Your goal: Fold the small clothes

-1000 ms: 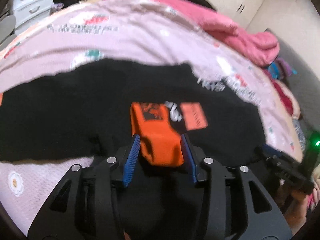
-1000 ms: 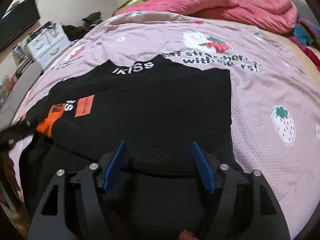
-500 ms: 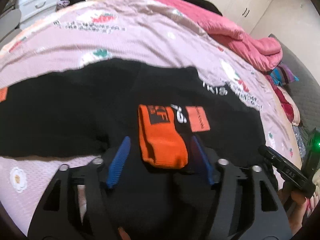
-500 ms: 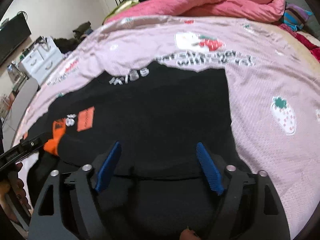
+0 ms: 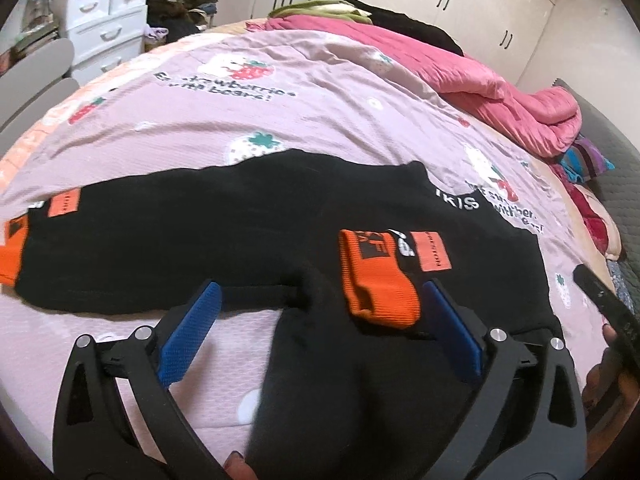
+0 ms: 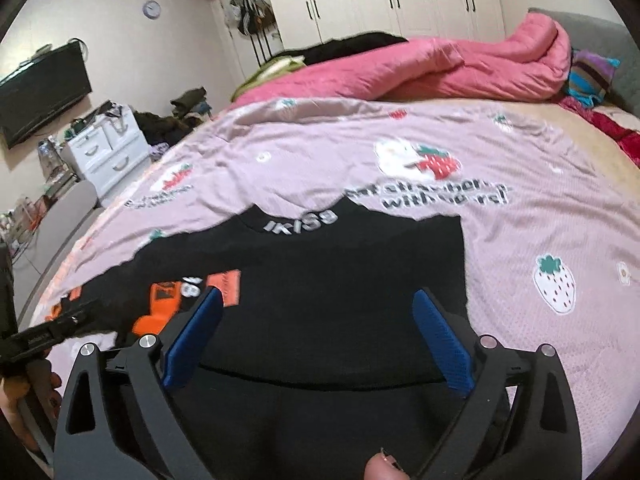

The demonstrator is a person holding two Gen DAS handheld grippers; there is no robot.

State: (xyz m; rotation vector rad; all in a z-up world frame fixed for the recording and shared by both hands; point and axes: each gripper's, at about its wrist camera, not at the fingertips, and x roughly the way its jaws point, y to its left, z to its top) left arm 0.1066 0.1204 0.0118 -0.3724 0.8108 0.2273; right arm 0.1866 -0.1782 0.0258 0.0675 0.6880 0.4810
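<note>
A black sweater (image 5: 192, 240) with orange cuffs lies flat on the pink strawberry bedspread (image 5: 280, 112). One sleeve is folded in across the body, and its orange cuff (image 5: 376, 280) lies on the black cloth. The other orange cuff (image 5: 10, 256) lies out at the far left. My left gripper (image 5: 320, 332) is open and empty, just back from the folded cuff. My right gripper (image 6: 320, 336) is open and empty above the sweater's body (image 6: 340, 280). The folded cuff (image 6: 160, 308) shows at its left.
A rumpled pink quilt (image 6: 420, 68) lies along the far side of the bed. A white drawer unit (image 5: 104, 28) and a grey chair (image 5: 32, 76) stand beyond the bed's left side. Wardrobes line the back wall. Striped cloth (image 6: 588, 76) lies at the right.
My left gripper has opened and let go of the orange cuff, then pulled back and up. My right gripper has opened wider and lifted away from the sweater.
</note>
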